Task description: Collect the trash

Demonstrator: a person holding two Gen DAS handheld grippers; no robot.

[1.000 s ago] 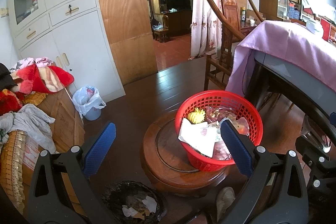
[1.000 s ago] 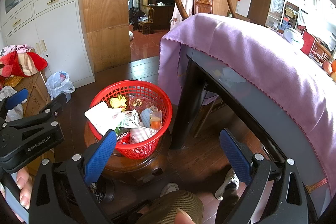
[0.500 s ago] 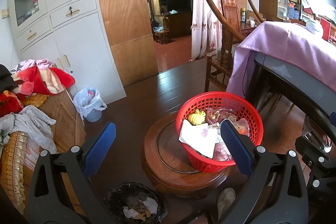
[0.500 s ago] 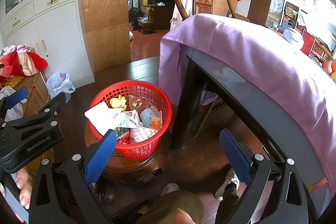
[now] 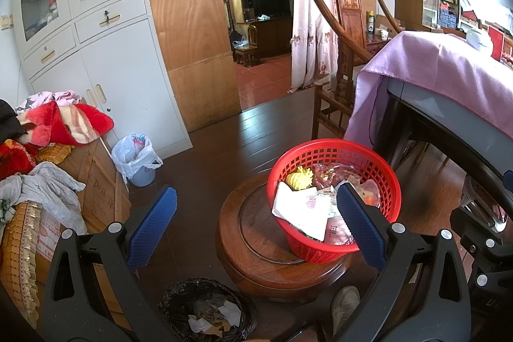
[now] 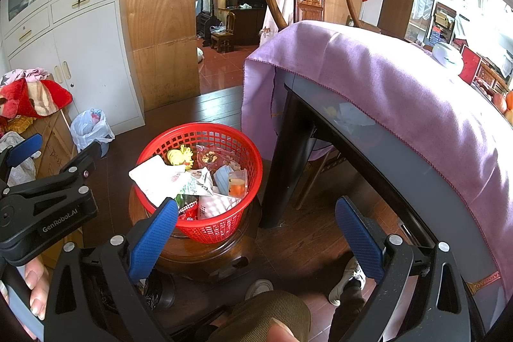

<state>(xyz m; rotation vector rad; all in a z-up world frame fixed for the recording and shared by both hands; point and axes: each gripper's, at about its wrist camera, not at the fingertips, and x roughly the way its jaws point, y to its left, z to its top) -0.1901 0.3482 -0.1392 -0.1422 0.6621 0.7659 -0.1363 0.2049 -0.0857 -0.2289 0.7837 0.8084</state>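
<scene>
Trash-filled red basket (image 6: 205, 226) on round wooden stool (image 5: 256, 258), both grippers spread wide

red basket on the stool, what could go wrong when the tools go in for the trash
1. The red basket sits off-centre, near the edge of the round wooden stool; a push could tip it off.
2. The white paper hangs over the rim and could drop to the floor.
3. The black-lined bin is low beside the stool, so a loosely pinched piece may miss it.
</scene>
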